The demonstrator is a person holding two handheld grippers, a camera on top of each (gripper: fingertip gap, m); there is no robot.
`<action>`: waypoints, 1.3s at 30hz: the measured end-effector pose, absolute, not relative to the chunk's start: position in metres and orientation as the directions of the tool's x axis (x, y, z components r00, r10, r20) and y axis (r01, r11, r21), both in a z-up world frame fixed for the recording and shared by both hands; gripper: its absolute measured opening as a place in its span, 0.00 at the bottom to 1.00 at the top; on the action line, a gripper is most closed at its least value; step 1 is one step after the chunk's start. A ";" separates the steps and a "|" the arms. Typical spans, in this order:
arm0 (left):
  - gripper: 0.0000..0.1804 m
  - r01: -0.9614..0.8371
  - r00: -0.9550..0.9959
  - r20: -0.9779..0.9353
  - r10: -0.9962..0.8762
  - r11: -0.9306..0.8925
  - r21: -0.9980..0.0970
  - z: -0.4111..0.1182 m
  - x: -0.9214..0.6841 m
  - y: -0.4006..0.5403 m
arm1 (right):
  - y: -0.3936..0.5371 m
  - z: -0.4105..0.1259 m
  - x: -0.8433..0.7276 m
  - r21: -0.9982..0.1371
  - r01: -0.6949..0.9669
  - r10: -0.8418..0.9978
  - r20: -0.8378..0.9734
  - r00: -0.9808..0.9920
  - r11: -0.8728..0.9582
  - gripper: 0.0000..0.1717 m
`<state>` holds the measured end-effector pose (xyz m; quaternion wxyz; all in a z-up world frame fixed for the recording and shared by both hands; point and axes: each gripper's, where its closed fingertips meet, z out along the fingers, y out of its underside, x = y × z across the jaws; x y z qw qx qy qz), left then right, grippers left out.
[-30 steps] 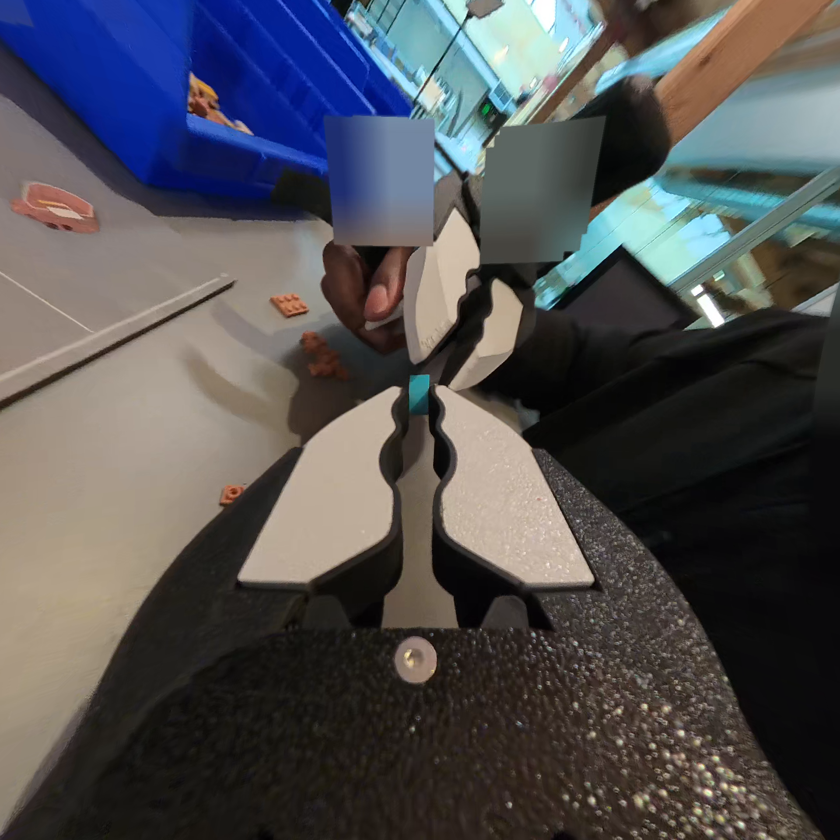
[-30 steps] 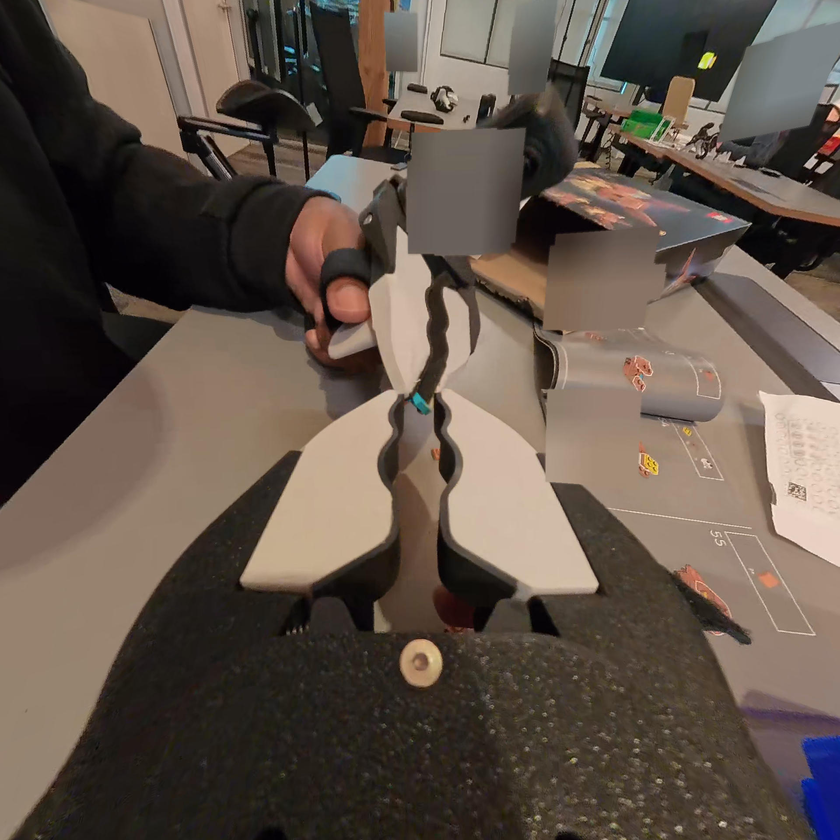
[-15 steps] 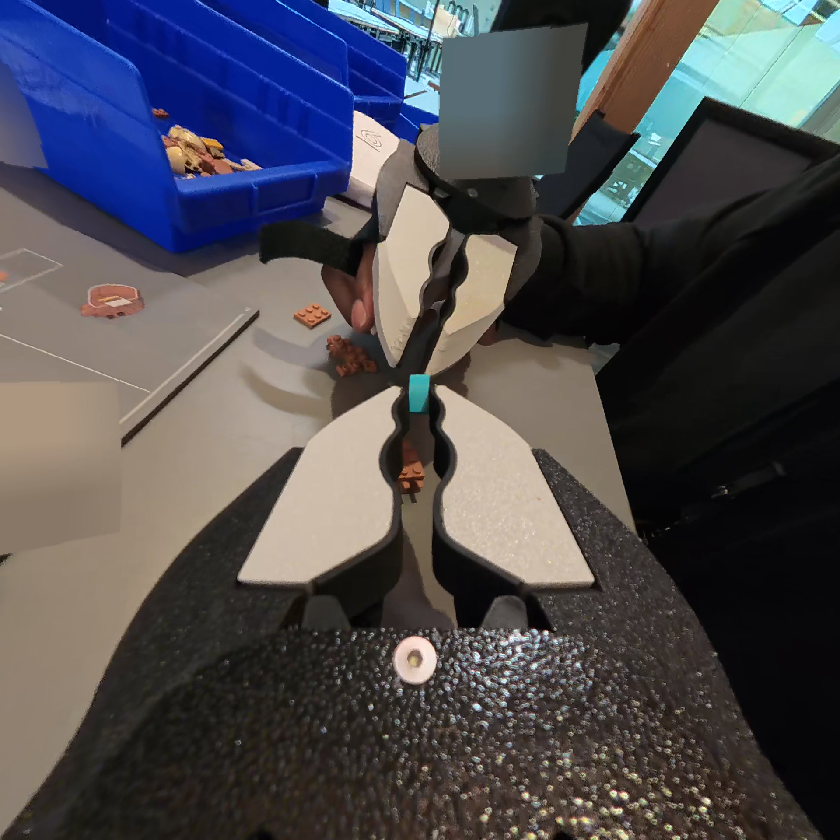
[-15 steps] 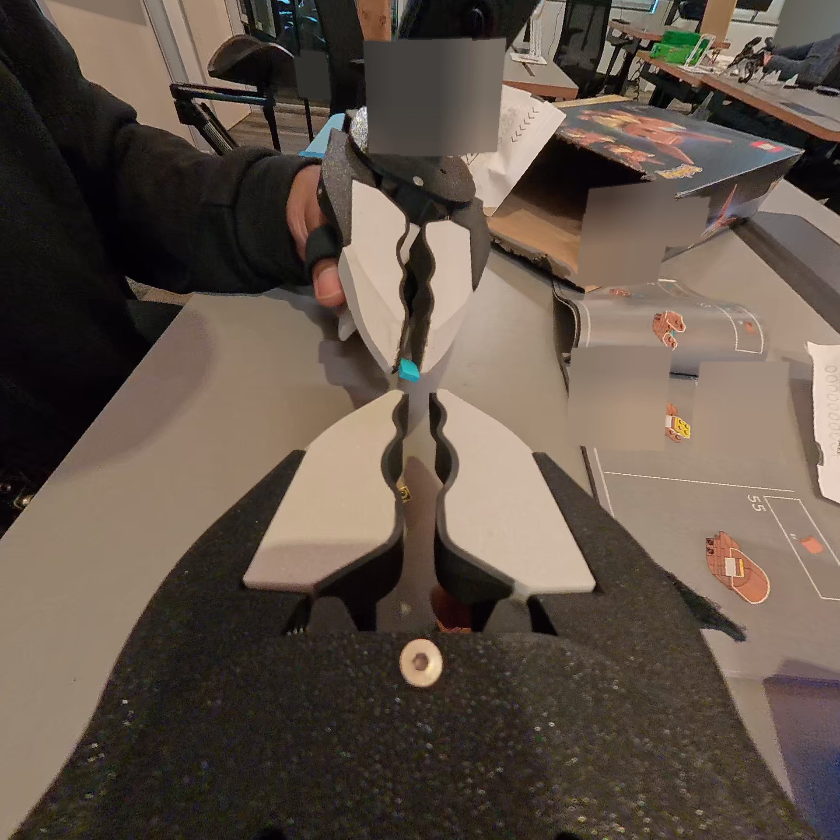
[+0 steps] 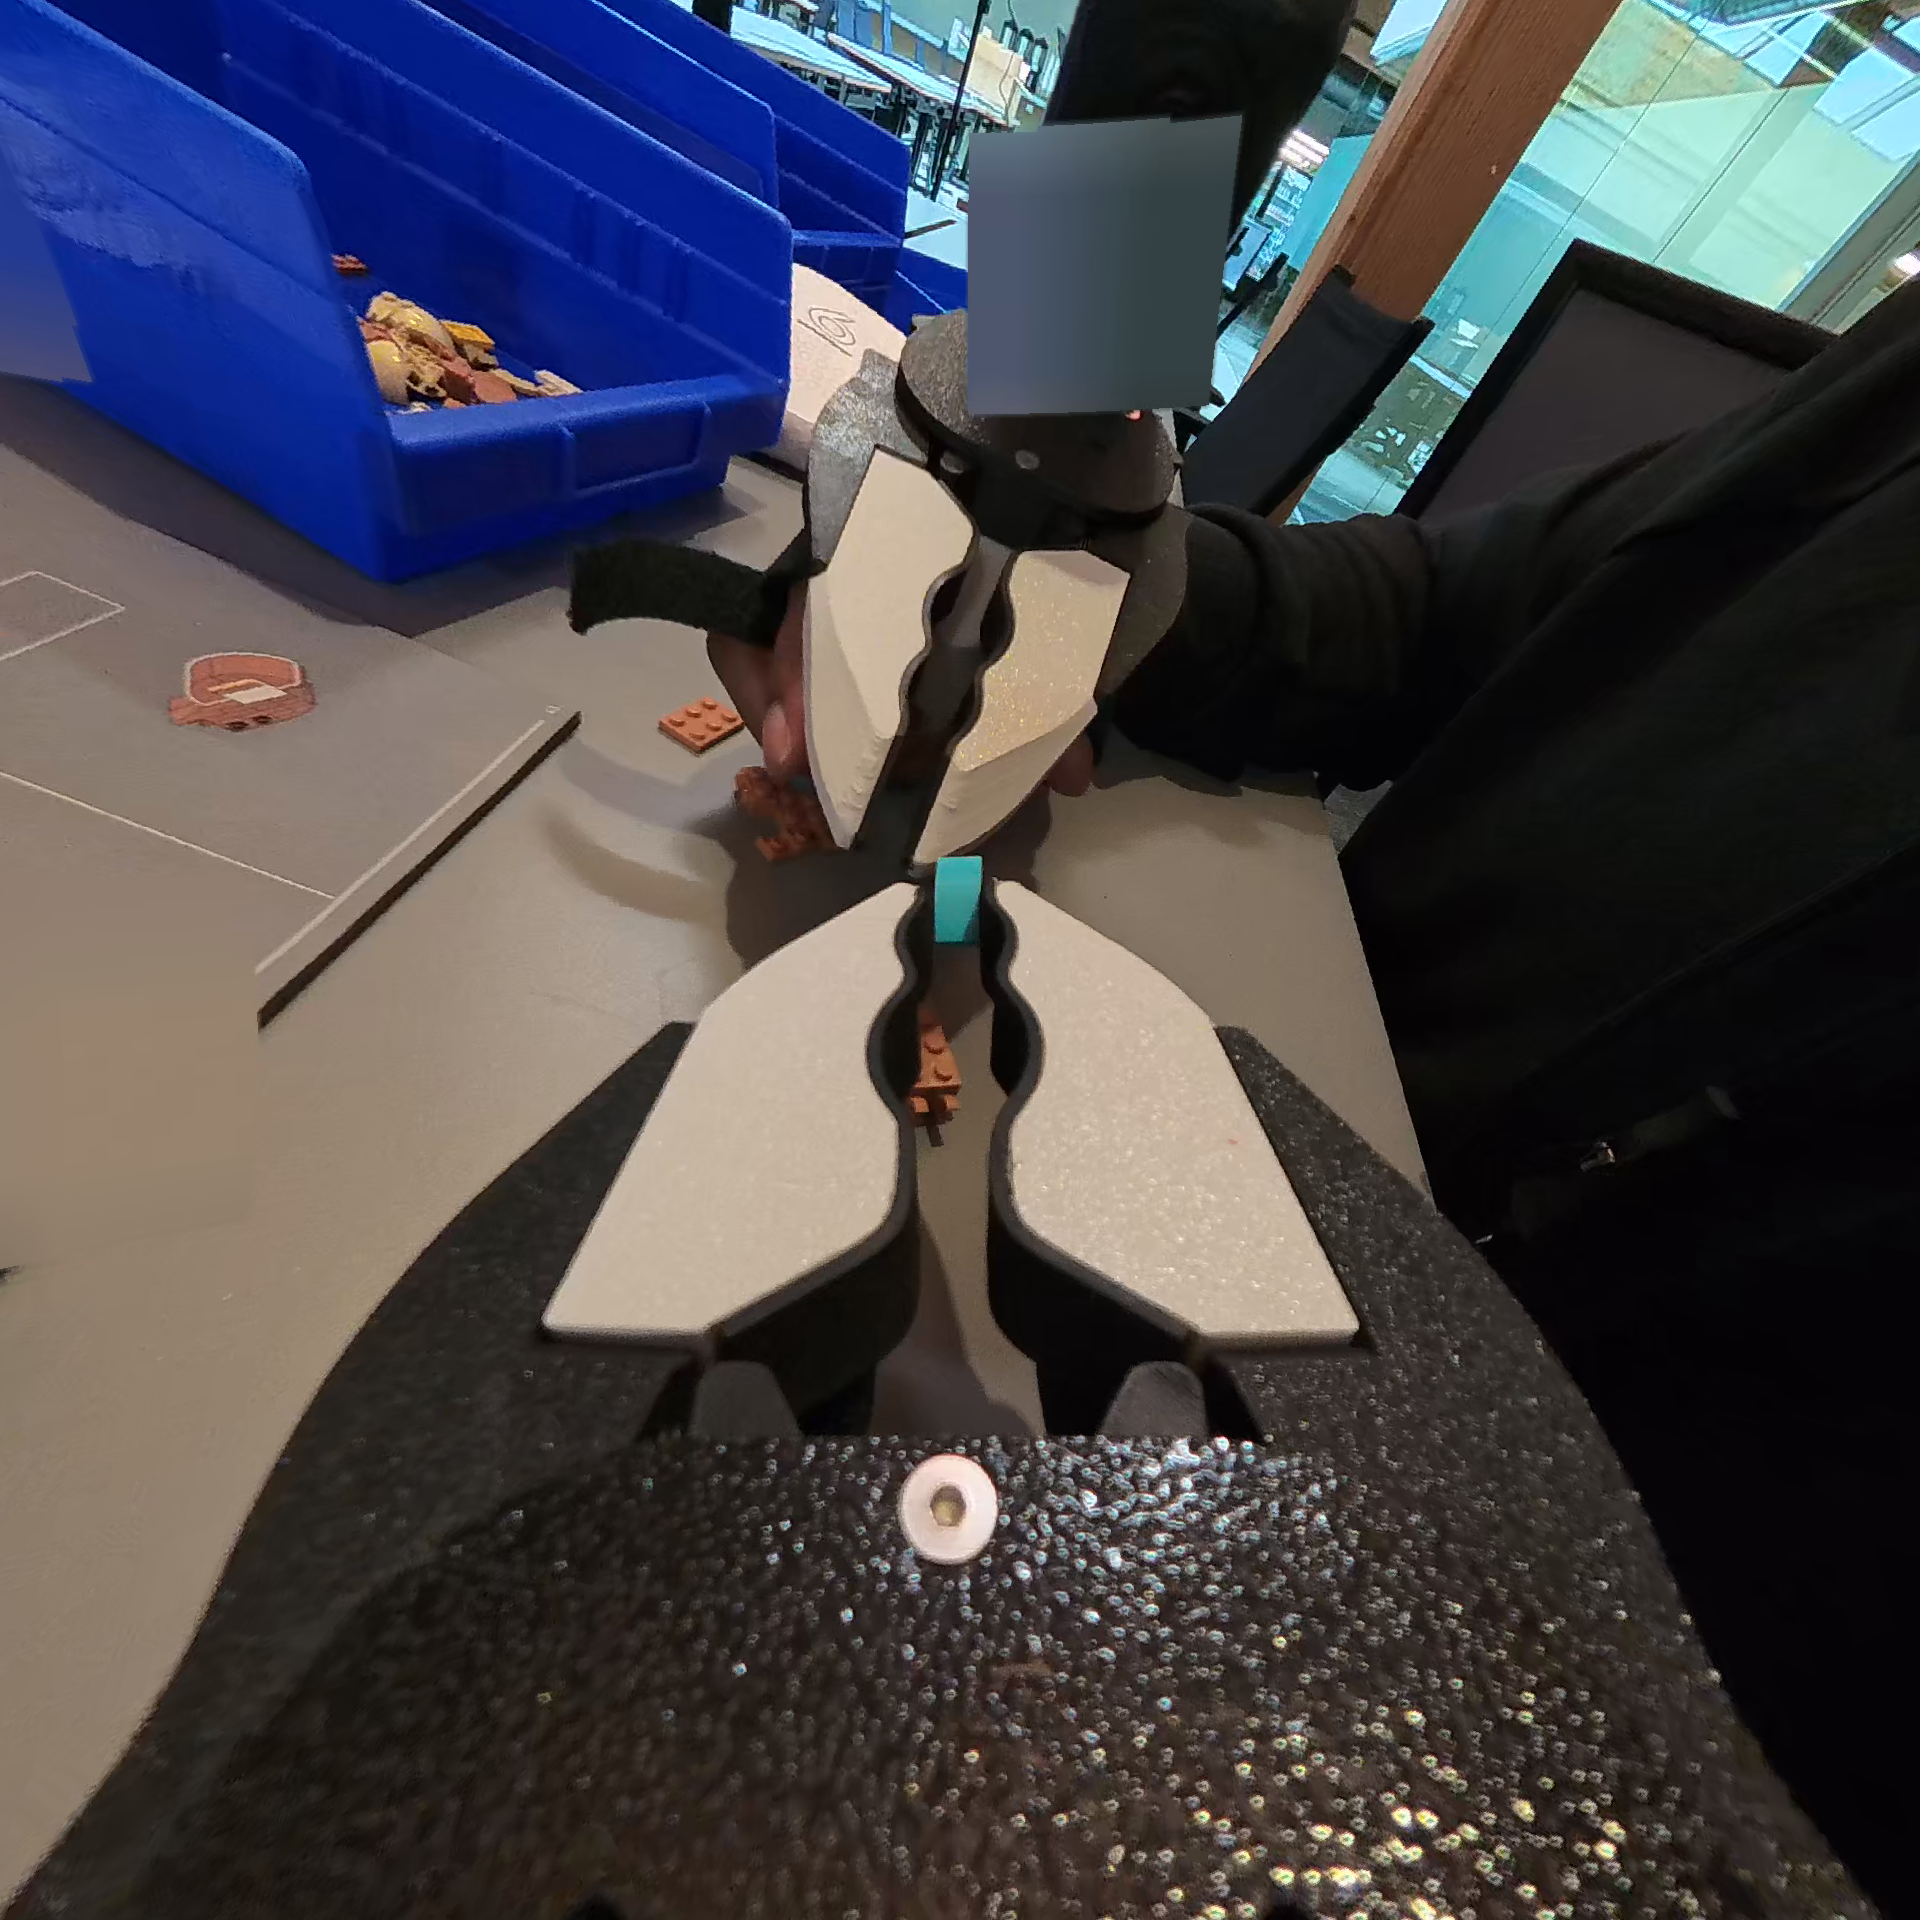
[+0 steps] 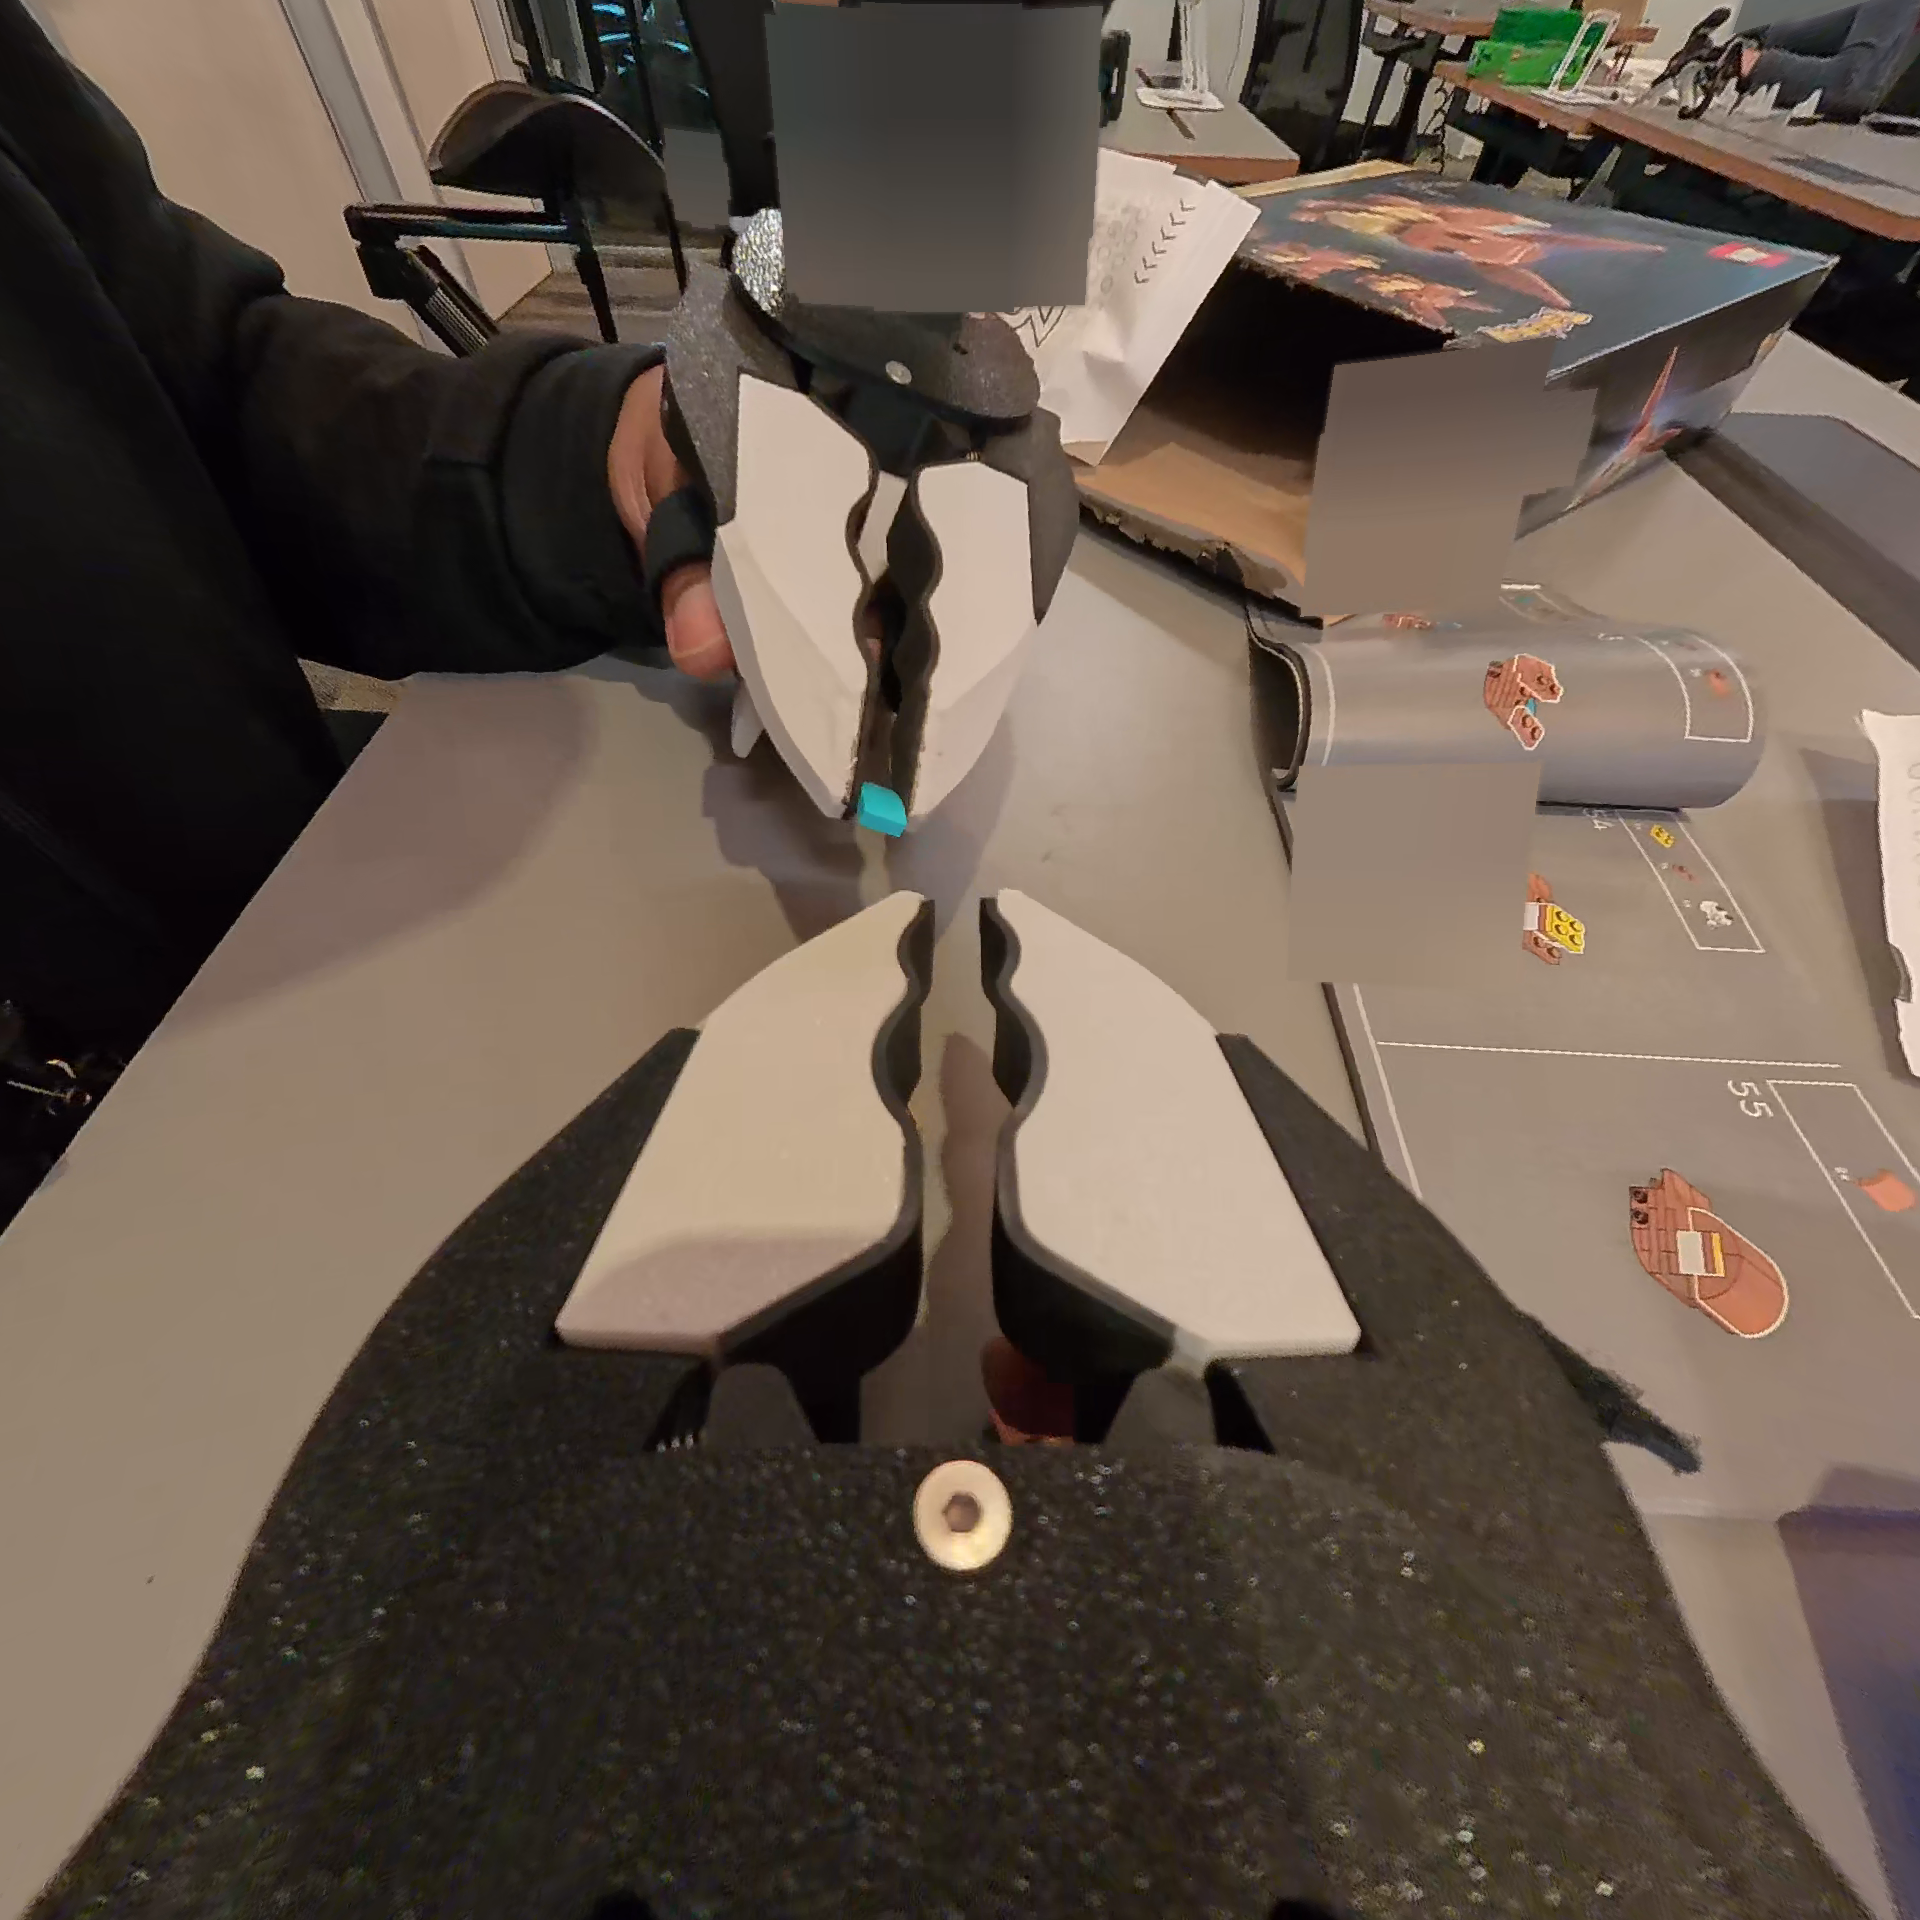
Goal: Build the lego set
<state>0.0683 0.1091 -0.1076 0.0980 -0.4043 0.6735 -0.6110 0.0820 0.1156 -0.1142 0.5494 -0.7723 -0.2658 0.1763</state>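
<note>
Left hand-held gripper (image 5: pixel 954 896) pinches a small teal brick (image 5: pixel 956 902) at its tips above the desk (image 5: pixel 416 1039); the right hand-held gripper (image 6: pixel 956 909) opposite stands slightly parted, gripping nothing.

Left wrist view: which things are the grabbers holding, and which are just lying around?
Held or holding:
- left gripper, pinching the teal piece
- right gripper, fingers apart, nothing between its tips

Lying about:
- orange plate
- brown bricks
- blue bin of pieces
- booklet
</note>
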 end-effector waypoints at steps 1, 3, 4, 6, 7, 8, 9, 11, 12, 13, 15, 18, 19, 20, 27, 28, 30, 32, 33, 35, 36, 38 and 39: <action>0.04 -0.426 -0.652 0.363 -0.665 -0.075 -0.902 -0.108 0.069 0.109 | 0.116 -0.114 0.082 -0.942 0.216 0.603 0.019 0.797 -0.256 0.05; 0.04 -0.427 -0.648 0.364 -0.669 -0.076 -0.901 -0.108 0.069 0.110 | 0.116 -0.115 0.082 -0.940 0.220 0.601 0.021 0.799 -0.260 0.05; 0.04 -0.428 -0.646 0.363 -0.671 -0.076 -0.901 -0.108 0.069 0.110 | 0.116 -0.115 0.083 -0.938 0.224 0.598 0.022 0.801 -0.265 0.05; 0.04 -0.429 -0.641 0.360 -0.678 -0.072 -0.900 -0.109 0.070 0.110 | 0.115 -0.117 0.085 -0.931 0.239 0.591 0.031 0.806 -0.276 0.05; 0.04 -0.430 -0.639 0.356 -0.682 -0.068 -0.900 -0.110 0.070 0.110 | 0.115 -0.118 0.086 -0.926 0.250 0.588 0.039 0.808 -0.282 0.05; 0.04 -0.431 -0.637 0.353 -0.685 -0.063 -0.900 -0.110 0.071 0.110 | 0.115 -0.119 0.088 -0.921 0.263 0.585 0.048 0.810 -0.288 0.05; 0.04 -0.433 -0.635 0.349 -0.689 -0.057 -0.900 -0.111 0.071 0.110 | 0.114 -0.121 0.089 -0.915 0.276 0.581 0.058 0.812 -0.294 0.06; 0.04 -0.437 -0.631 0.345 -0.695 -0.049 -0.898 -0.113 0.072 0.110 | 0.113 -0.123 0.092 -0.906 0.294 0.574 0.070 0.816 -0.306 0.07; 0.04 -0.440 -0.629 0.344 -0.697 -0.046 -0.897 -0.114 0.072 0.109 | 0.112 -0.124 0.093 -0.901 0.298 0.572 0.071 0.817 -0.314 0.07; 0.04 -0.441 -0.627 0.344 -0.699 -0.045 -0.897 -0.114 0.072 0.110 | 0.112 -0.125 0.094 -0.898 0.300 0.571 0.068 0.818 -0.322 0.08; 0.04 -0.441 -0.624 0.345 -0.701 -0.048 -0.896 -0.114 0.073 0.110 | 0.110 -0.127 0.095 -0.891 0.304 0.572 0.062 0.818 -0.338 0.09; 0.04 -0.441 -0.621 0.349 -0.702 -0.055 -0.896 -0.113 0.073 0.111 | 0.108 -0.130 0.096 -0.881 0.321 0.573 0.072 0.817 -0.348 0.10; 0.04 -0.442 -0.620 0.350 -0.702 -0.056 -0.895 -0.113 0.073 0.111 | 0.107 -0.130 0.097 -0.878 0.327 0.574 0.075 0.816 -0.350 0.11; 0.04 -0.443 -0.620 0.351 -0.702 -0.056 -0.895 -0.114 0.073 0.111 | 0.107 -0.131 0.097 -0.876 0.332 0.574 0.079 0.815 -0.350 0.11; 0.04 -0.443 -0.621 0.351 -0.701 -0.055 -0.895 -0.114 0.073 0.111 | 0.108 -0.132 0.098 -0.876 0.334 0.571 0.084 0.817 -0.348 0.12; 0.04 -0.443 -0.621 0.350 -0.701 -0.055 -0.895 -0.114 0.073 0.111 | 0.108 -0.132 0.098 -0.877 0.330 0.571 0.080 0.817 -0.348 0.12; 0.04 -0.443 -0.622 0.350 -0.700 -0.054 -0.895 -0.114 0.073 0.111 | 0.108 -0.132 0.098 -0.879 0.324 0.571 0.074 0.818 -0.350 0.12; 0.04 -0.443 -0.623 0.350 -0.700 -0.053 -0.895 -0.114 0.073 0.111 | 0.108 -0.132 0.098 -0.879 0.321 0.570 0.071 0.818 -0.352 0.12; 0.04 -0.443 -0.623 0.350 -0.700 -0.053 -0.895 -0.114 0.073 0.111 | 0.108 -0.132 0.098 -0.880 0.320 0.569 0.070 0.819 -0.352 0.12; 0.04 -0.443 -0.623 0.349 -0.700 -0.053 -0.895 -0.114 0.073 0.111 | 0.109 -0.133 0.097 -0.881 0.317 0.569 0.068 0.820 -0.352 0.12; 0.04 -0.442 -0.623 0.350 -0.699 -0.053 -0.895 -0.114 0.073 0.111 | 0.109 -0.132 0.097 -0.881 0.316 0.569 0.067 0.820 -0.352 0.12; 0.04 -0.442 -0.623 0.350 -0.699 -0.053 -0.895 -0.114 0.073 0.111 | 0.109 -0.132 0.097 -0.882 0.314 0.568 0.066 0.821 -0.352 0.12; 0.04 -0.442 -0.623 0.350 -0.700 -0.054 -0.895 -0.114 0.073 0.111 | 0.109 -0.132 0.097 -0.882 0.313 0.567 0.065 0.821 -0.352 0.12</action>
